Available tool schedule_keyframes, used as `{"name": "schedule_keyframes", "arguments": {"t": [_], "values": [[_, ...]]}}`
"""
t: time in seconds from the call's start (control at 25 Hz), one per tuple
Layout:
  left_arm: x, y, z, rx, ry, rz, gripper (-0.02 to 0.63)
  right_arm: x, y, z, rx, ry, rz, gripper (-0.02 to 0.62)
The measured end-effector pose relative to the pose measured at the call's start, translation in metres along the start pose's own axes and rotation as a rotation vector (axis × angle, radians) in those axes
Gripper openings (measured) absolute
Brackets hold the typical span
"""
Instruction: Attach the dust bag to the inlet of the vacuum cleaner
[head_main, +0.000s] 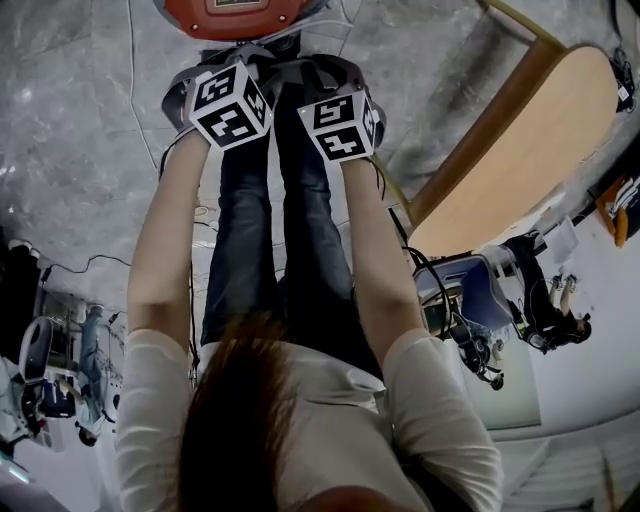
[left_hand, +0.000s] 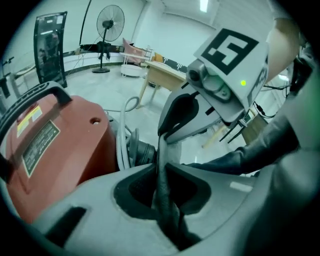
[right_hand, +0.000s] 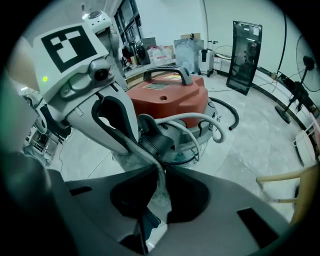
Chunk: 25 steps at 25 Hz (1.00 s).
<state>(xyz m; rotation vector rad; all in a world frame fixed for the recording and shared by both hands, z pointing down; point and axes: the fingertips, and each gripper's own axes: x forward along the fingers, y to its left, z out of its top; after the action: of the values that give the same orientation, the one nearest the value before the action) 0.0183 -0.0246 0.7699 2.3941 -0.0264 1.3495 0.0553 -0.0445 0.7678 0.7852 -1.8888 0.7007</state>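
**Keep the bag mouth taut and square to the port**

My left tongs (left_hand: 162, 167) and right tongs (right_hand: 161, 171) each pinch an edge of the dust bag (right_hand: 138, 153), which runs as a strip between them. The red vacuum cleaner (right_hand: 167, 102) sits just ahead of both tongs. The dark round port I take for its inlet (right_hand: 156, 141) lies just beyond the right pair. My judgement is to grip firmly, spread the opening evenly and push on squarely, never skewed.
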Motion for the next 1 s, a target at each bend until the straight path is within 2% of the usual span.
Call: {"name": "schedule_keyframes", "arguments": {"t": [0.12,0.32,0.52,0.88,1.0], "values": [[-0.001,0.001,-0.002,-0.026,-0.017,0.003,0.054,0.002,0.002,0.0,-0.015,0.012,0.027,0.056],[0.0,0.003,-0.003,-0.156,-0.08,0.053,0.054,0.005,0.002,0.002,-0.104,0.09,0.133,0.06],[0.001,0.003,-0.003,-0.221,-0.088,0.064,0.054,0.006,0.002,0.004,-0.176,0.128,0.138,0.063],[-0.003,0.002,-0.005,-0.311,-0.118,0.071,0.064,0.002,0.004,0.002,-0.071,0.107,0.137,0.066],[-0.008,-0.002,-0.007,-0.338,-0.127,0.075,0.078,0.0,0.007,0.001,-0.087,0.122,0.143,0.067]]}}
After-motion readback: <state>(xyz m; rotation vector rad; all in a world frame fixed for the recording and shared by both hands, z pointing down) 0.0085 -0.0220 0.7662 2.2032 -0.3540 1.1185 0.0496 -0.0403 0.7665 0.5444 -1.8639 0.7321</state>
